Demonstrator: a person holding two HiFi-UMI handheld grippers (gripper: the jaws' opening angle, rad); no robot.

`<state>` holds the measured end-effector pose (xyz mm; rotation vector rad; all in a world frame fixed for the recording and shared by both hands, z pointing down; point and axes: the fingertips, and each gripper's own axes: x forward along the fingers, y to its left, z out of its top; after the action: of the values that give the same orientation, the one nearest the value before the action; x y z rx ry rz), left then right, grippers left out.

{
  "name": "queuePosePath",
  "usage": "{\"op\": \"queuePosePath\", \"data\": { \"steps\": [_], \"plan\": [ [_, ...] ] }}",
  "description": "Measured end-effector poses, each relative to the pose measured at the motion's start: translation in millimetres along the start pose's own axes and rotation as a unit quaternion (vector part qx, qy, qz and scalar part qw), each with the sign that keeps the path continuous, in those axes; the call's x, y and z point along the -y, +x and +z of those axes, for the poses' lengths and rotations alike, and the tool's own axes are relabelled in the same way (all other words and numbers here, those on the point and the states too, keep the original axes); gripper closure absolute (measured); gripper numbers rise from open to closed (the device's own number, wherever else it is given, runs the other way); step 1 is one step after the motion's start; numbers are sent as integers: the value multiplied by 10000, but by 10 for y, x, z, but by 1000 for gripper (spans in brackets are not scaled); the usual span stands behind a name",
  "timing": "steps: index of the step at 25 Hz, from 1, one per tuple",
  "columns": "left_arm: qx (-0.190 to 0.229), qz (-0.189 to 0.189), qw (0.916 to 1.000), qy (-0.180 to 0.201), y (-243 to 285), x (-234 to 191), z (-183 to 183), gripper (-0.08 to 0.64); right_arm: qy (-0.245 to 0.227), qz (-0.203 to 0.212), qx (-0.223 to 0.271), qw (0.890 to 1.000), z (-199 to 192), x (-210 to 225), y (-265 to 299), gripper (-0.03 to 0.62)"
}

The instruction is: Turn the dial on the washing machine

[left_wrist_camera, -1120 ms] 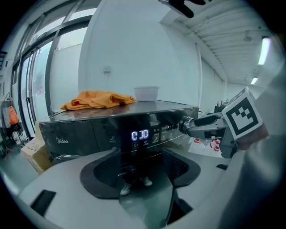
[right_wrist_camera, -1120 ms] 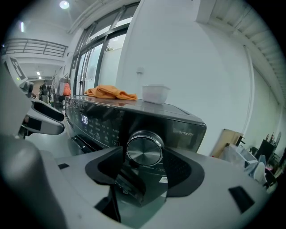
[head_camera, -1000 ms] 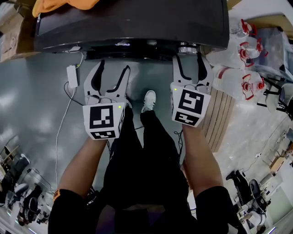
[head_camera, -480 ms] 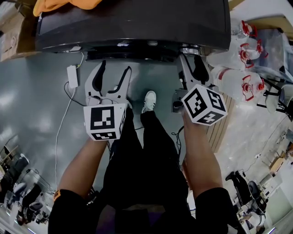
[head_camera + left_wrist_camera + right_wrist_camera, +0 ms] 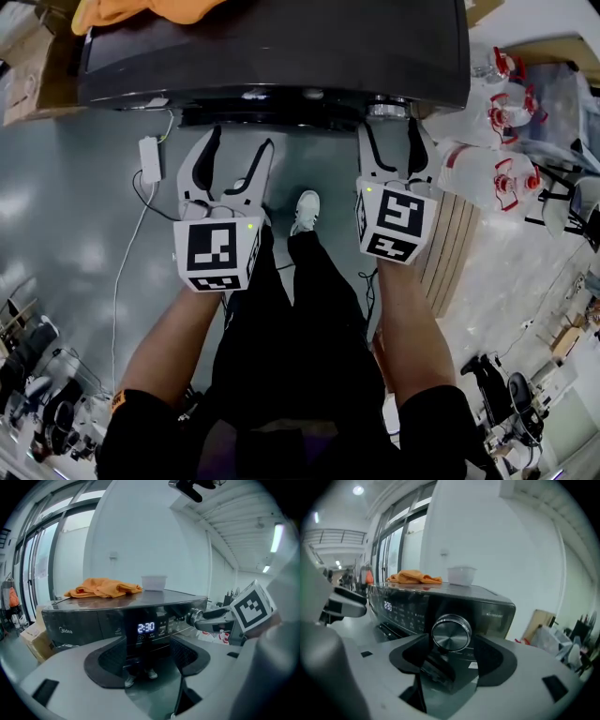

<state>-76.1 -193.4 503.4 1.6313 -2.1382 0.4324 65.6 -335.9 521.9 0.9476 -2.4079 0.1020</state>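
Note:
The dark washing machine (image 5: 272,47) fills the top of the head view. Its round silver dial (image 5: 387,109) sits at the right end of the control panel. My right gripper (image 5: 389,128) is level and points straight at the dial (image 5: 451,633). Its jaws are opening, one on each side of the dial, and the pads (image 5: 494,658) do not press on it. My left gripper (image 5: 239,141) is open and empty, facing the lit display (image 5: 146,628) that reads 2:30. From the left gripper view, the dial (image 5: 193,617) shows just in front of the right gripper's fingers (image 5: 218,614).
An orange cloth (image 5: 131,11) and a clear plastic tub (image 5: 461,575) lie on the machine's top. On the floor are a white adapter with its cable (image 5: 148,155), red-capped plastic jugs (image 5: 487,169), a wooden pallet (image 5: 450,244) and a cardboard box (image 5: 23,75). The person's shoe (image 5: 305,206) stands between the grippers.
Half a second ago the right gripper was rolled over to the right at the dial; it has now swung back level. The left gripper has hardly moved.

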Motion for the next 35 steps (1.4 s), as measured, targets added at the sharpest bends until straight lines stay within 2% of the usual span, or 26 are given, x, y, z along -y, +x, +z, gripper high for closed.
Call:
{"op": "queuePosePath", "data": {
  "steps": [2, 4, 7, 9, 11, 13, 16, 18, 19, 22, 26, 29, 32, 35],
  "plan": [
    [-8, -2, 10000, -6, -14, 7, -11, 282, -293, -137, -5, 9995, 39, -19, 6, 295],
    [-22, -13, 10000, 5, -20, 19, -24, 282, -380, -207, 20, 9991, 64, -16, 21, 296],
    [-31, -25, 10000, 12, -22, 31, -28, 282, -350, -181, 32, 9992, 73, -15, 44, 311],
    [-28, -33, 10000, 2, -23, 32, -27, 283, -134, -89, 58, 9999, 60, -4, 47, 313],
    [-22, -44, 10000, -7, -21, 36, -21, 283, 327, 79, 111, 9994, 50, 14, 44, 314],
    [-21, -52, 10000, -21, -15, 44, -10, 284, 1028, 333, 185, 9940, 47, 34, 41, 314],
    [-34, -80, 9999, -66, 0, 73, 0, 284, 2178, 755, 288, 9726, 38, 71, 38, 313],
    [-32, -108, 9999, -81, 11, 89, 10, 284, 2556, 924, 323, 9618, 39, 81, 43, 313],
    [-29, -120, 9999, -80, 15, 95, 17, 284, 2584, 963, 327, 9607, 41, 81, 46, 313],
    [-25, -141, 9999, -68, 26, 120, 36, 283, 2164, 901, 267, 9718, 38, 73, 42, 311],
    [10, -148, 9999, -43, 28, 146, 68, 283, 711, 379, 145, 9966, 43, 51, 1, 301],
    [15, -147, 9999, -12, 20, 158, 75, 283, -201, 69, 118, 9997, 102, 3, -15, 301],
    [3, -136, 9999, -8, 10, 153, 71, 284, -552, -30, 89, 9984, 143, -35, 14, 303],
    [11, -126, 9999, -20, 5, 139, 73, 284, -346, 16, 92, 9994, 137, -17, 28, 316]
  ]
}}
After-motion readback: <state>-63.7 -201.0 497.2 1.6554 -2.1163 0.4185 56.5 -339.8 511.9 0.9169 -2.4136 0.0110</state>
